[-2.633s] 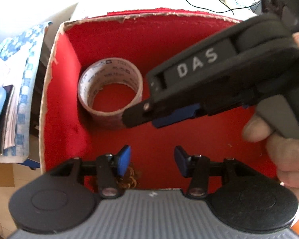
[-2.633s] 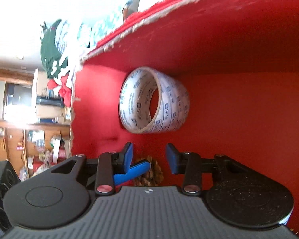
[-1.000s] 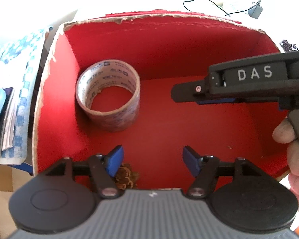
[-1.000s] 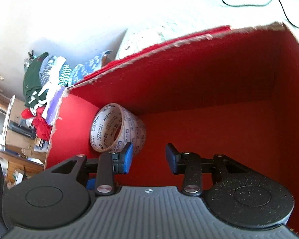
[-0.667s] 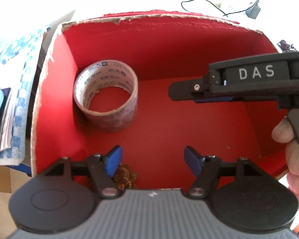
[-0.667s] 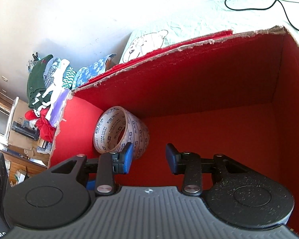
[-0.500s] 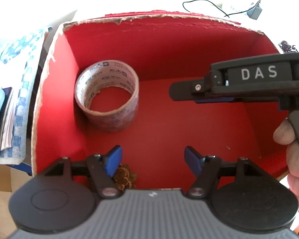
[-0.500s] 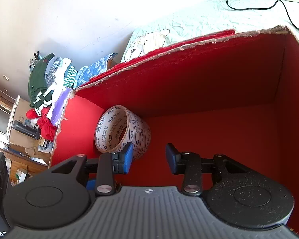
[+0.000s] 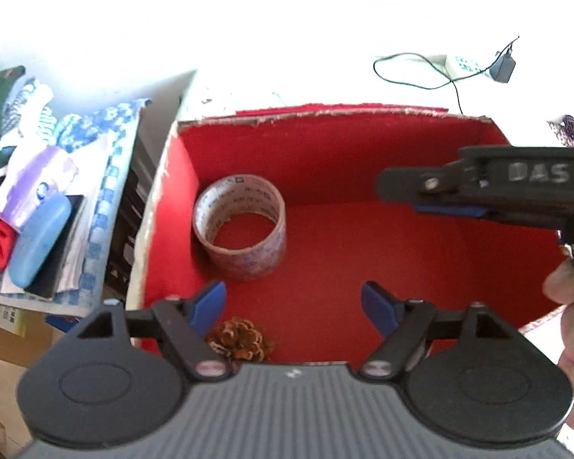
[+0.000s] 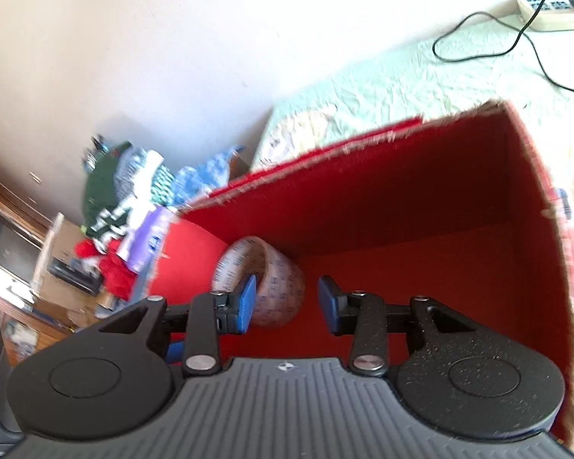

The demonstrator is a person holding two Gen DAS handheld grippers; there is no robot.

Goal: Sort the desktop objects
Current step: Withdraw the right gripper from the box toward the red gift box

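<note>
A red box [image 9: 325,145] stands open below both grippers. A roll of printed tape [image 9: 241,225] lies on its floor at the far left, also in the right wrist view [image 10: 275,290]. A brown pine cone [image 9: 239,340] lies at the near left corner. My left gripper [image 9: 292,306] is open and empty above the box's near edge. My right gripper [image 10: 285,302] is open and empty above the box; in the left wrist view it shows side-on [image 9: 451,195] at the right, over the box.
A pile of clothes, a blue case [image 9: 38,241] and papers lie left of the box. A black cable [image 9: 413,72] and a power strip [image 10: 547,7] lie on the pale green cloth [image 10: 421,84] behind the box.
Both grippers have risen and pulled back from the box, so more of its surroundings show. The right gripper has moved to the right. Tape and pine cone have not moved.
</note>
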